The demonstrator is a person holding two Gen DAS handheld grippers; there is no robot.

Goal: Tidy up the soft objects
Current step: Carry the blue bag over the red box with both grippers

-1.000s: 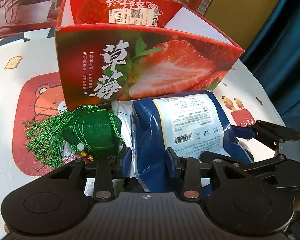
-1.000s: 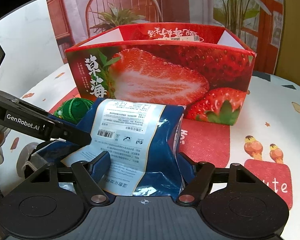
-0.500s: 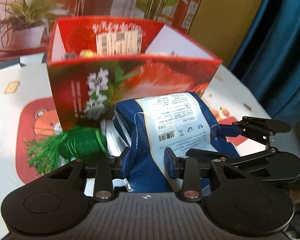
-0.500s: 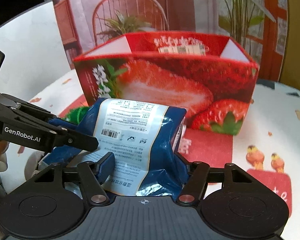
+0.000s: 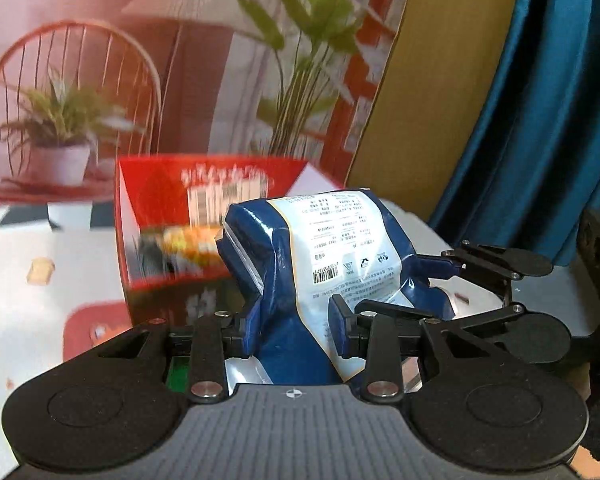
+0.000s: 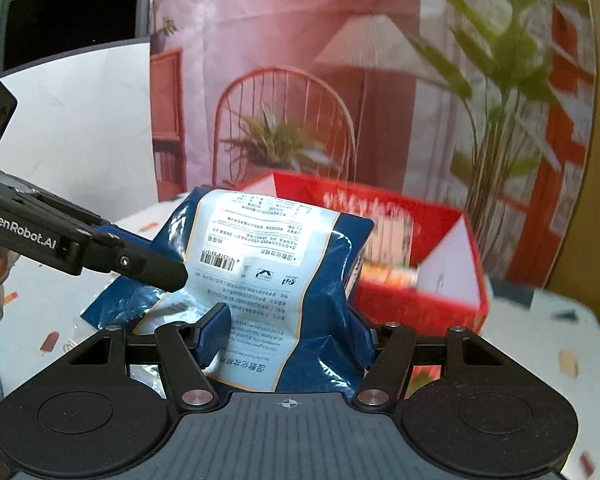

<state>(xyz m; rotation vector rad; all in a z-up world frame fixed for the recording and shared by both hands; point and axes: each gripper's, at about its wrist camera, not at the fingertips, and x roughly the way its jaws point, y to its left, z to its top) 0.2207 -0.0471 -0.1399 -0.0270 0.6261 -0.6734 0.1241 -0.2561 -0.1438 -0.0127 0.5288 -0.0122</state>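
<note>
Both the left gripper and right gripper clamp the floppy bag, sharing its sagging weight near the box

Both grippers: black plastic bodies w/ round discs, silver screws, blue finger pads. "GenRobot.AI" in white on left gripper.

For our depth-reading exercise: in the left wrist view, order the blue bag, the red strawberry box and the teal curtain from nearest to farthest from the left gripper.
1. Blue bag: clamped in the left gripper, centre.
2. Red strawberry box: just behind the bag, left of centre.
3. Teal curtain: background, far right.
</note>
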